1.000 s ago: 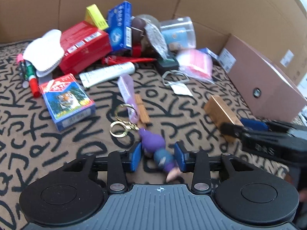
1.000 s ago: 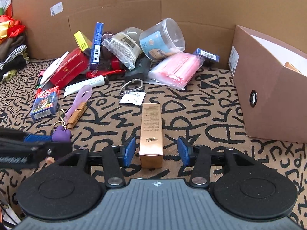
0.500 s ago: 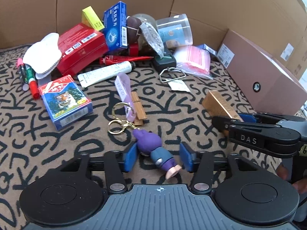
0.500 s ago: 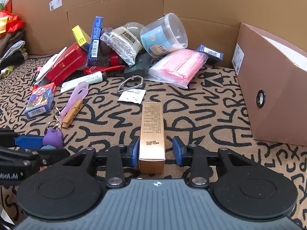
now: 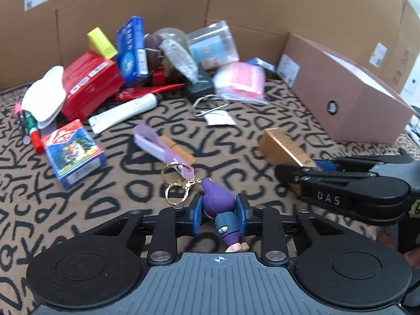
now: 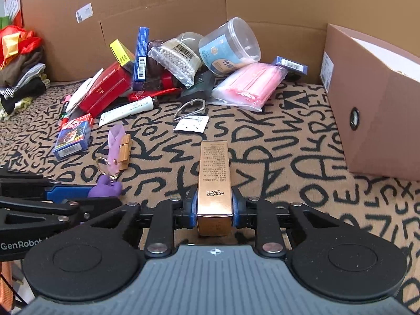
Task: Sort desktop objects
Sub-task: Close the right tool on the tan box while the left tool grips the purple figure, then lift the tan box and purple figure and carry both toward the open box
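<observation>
My left gripper [image 5: 219,215] is shut on a purple figure keychain [image 5: 221,204]; its gold rings [image 5: 176,181] and lilac strap [image 5: 157,144] trail forward on the mat. My right gripper [image 6: 214,207] is shut on a long gold box [image 6: 214,181] that lies lengthwise on the patterned mat. The right gripper [image 5: 309,168] shows at the right of the left wrist view, holding the gold box [image 5: 283,148]. The left gripper [image 6: 89,193] shows at the left of the right wrist view with the purple figure [image 6: 105,189].
A brown cardboard bin [image 6: 372,105] stands at the right. A heap lies at the back: red box [image 5: 89,84], blue box [image 5: 131,50], white tube [image 5: 123,113], pink packet [image 6: 249,84], clear tub [image 6: 228,47]. A tiger card box [image 5: 73,152] and wooden clip [image 5: 178,149] lie at left.
Both grippers have closed: the left onto the purple figure, the right onto the gold box. The left gripper has shifted a little forward.
</observation>
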`<state>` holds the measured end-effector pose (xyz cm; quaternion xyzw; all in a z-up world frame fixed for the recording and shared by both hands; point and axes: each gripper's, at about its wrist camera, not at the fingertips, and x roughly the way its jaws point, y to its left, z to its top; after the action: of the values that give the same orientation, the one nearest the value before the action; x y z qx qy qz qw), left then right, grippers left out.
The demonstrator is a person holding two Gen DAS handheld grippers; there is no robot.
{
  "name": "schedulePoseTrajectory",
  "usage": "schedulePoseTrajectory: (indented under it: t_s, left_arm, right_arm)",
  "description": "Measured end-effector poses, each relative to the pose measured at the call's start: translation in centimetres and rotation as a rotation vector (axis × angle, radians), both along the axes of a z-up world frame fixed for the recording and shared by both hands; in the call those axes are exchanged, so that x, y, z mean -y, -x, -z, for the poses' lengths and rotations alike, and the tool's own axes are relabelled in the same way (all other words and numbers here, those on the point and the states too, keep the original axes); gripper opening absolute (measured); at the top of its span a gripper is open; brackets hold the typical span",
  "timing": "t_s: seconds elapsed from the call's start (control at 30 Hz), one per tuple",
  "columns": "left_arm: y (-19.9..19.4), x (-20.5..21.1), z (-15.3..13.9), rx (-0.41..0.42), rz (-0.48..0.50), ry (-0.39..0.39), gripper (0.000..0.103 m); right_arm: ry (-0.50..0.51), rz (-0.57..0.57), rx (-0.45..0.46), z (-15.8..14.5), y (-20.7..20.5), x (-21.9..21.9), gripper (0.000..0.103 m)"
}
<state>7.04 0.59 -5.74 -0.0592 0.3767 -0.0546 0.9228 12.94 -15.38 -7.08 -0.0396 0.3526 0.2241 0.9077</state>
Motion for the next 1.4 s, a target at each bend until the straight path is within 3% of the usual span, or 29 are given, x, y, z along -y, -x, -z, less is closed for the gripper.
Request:
schedulePoseTrajectory:
  t_s: [0.47,0.57,0.6,0.63,0.67,0.87,1.0,1.07,1.2,1.4]
  left_arm:
    - [0.3,-0.1,-2.4,0.064,-0.006,0.04,0.026]
    - [0.1,0.4,-1.9,0.049,0.013,0.017,0.026]
    - [0.0,0.4,-1.5,0.033,0.012,0.014,0.028]
    - [-0.2,0.3,-1.1,0.019,0.009,0.019,0.042]
    - [-0.4,0.2,-0.7,0.005,0.003,0.027,0.045]
    - [-1.1,0.0,1.0,-0.028,-0.021,0.036,0.054]
    - [-1.2,0.3,1.0,-0.023,-0.015,0.017,0.054]
    - [-1.2,0.6,0.9,-0.025,-0.003,0.012,0.029]
    - [-1.2,1.1,0.4,-0.024,0.04,0.036,0.028]
    - [-1.3,2.7,-1.9,0.042,0.089,0.02,0.027]
  right_arm:
    - [-0.038,0.041,0.024,-0.9,0.7,2.5,0.028]
    - [-0.029,0.035,0.02,-0.6,0.5,2.2,0.028]
    - [-0.027,0.035,0.013,-0.4,0.4,2.2,0.028]
    - [-0.025,0.034,0.004,-0.2,0.3,2.2,0.028]
    - [-0.025,0.035,-0.003,0.0,0.3,2.2,0.029]
    - [-0.022,0.041,-0.003,0.2,0.1,2.1,0.03]
    - [-0.016,0.039,0.0,0.3,0.0,1.9,0.031]
    - [-0.012,0.033,0.0,0.2,0.1,1.8,0.029]
    - [-0.038,0.017,-0.016,0.0,0.5,2.2,0.028]
    - [-0.074,0.034,0.013,-1.2,1.2,3.4,0.028]
